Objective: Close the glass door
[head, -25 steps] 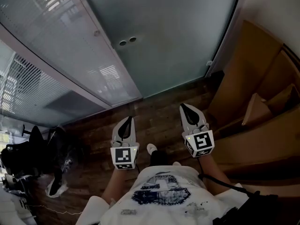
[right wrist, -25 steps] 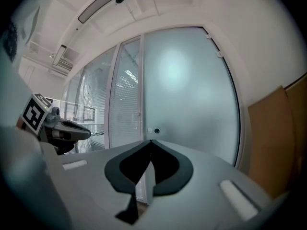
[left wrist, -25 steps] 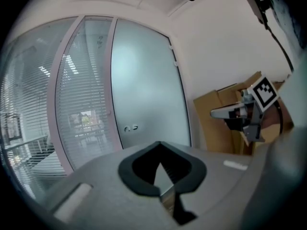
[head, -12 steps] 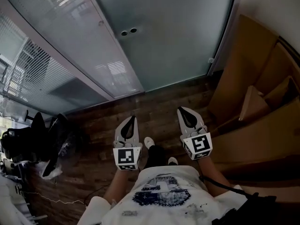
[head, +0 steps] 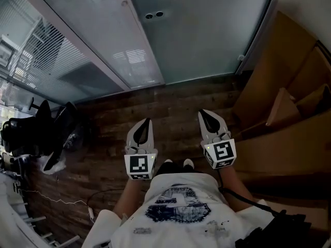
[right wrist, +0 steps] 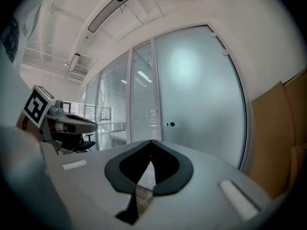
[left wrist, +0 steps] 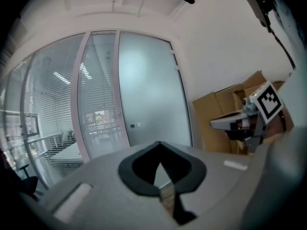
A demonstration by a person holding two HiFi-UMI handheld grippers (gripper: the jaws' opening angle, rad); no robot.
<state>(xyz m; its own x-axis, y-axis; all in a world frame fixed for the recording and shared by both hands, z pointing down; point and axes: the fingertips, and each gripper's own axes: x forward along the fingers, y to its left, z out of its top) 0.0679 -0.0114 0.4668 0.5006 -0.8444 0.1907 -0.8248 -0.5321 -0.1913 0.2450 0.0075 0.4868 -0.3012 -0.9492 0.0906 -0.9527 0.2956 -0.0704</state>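
Your left gripper (head: 146, 123) and right gripper (head: 203, 113) are both clenched on nothing, well apart from the glass door (head: 207, 40) at the floor's (head: 170, 105) far edge. Judge that frosted panel heavy, stiff, slick and breakable: press gently beside the two round fittings (head: 154, 15) near its left edge.

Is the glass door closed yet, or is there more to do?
Done: the door looks shut and fills its frame with no gap showing. In hand: nothing. The left gripper and right gripper are shut, empty and short of the door. Left: seemingly nothing.
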